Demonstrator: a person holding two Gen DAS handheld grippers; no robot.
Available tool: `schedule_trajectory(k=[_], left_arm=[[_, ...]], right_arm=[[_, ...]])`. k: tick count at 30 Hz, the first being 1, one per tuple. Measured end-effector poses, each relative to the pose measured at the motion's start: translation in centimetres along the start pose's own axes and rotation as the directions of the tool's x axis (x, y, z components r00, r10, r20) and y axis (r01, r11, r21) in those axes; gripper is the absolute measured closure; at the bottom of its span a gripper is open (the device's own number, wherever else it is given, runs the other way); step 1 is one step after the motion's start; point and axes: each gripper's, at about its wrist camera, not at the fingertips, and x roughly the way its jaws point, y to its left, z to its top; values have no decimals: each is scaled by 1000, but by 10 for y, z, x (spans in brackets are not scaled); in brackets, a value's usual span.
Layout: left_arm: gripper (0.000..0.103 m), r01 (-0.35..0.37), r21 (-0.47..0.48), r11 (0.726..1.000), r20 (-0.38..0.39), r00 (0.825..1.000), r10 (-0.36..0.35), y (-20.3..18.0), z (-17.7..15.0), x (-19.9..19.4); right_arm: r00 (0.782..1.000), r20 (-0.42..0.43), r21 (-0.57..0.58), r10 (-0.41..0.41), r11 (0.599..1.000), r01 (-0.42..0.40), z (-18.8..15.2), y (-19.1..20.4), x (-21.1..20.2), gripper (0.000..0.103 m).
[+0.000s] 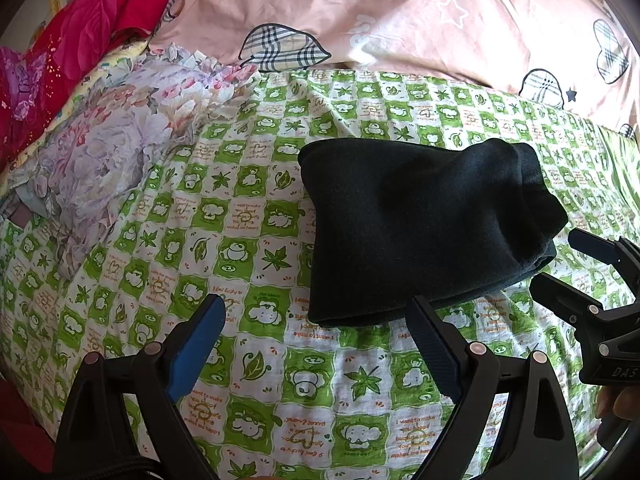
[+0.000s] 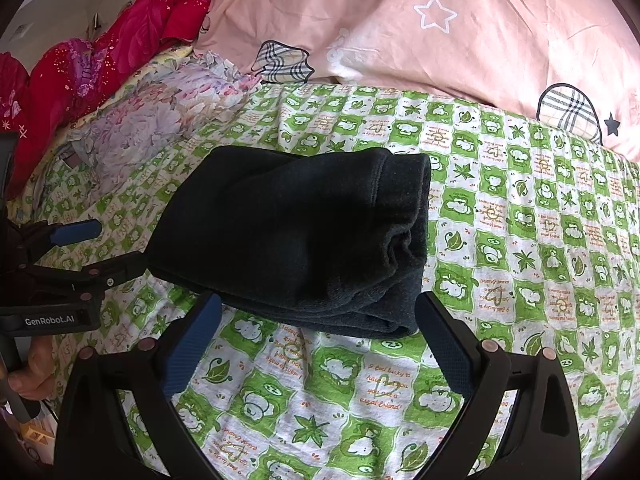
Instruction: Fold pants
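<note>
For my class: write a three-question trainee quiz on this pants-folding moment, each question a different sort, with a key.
1. True or false: the left tool is clamped on the dark pants.
2. Multiple choice: the pants lie on A) the pink duvet B) the green checked sheet C) the floral cloth.
3. Fill in: the right tool has its jaws ____.

Key: 1 false, it is open and holds nothing; 2 B; 3 open.
</note>
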Motion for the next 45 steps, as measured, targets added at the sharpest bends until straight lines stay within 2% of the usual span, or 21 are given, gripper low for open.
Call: schedule_trajectory(k=[45], left_arm=[[10,2,-22,1000,3,1000,-2,3,5,-4]], right_arm=[[1000,5,4,-7,1000,7,4,-3,-5,6]])
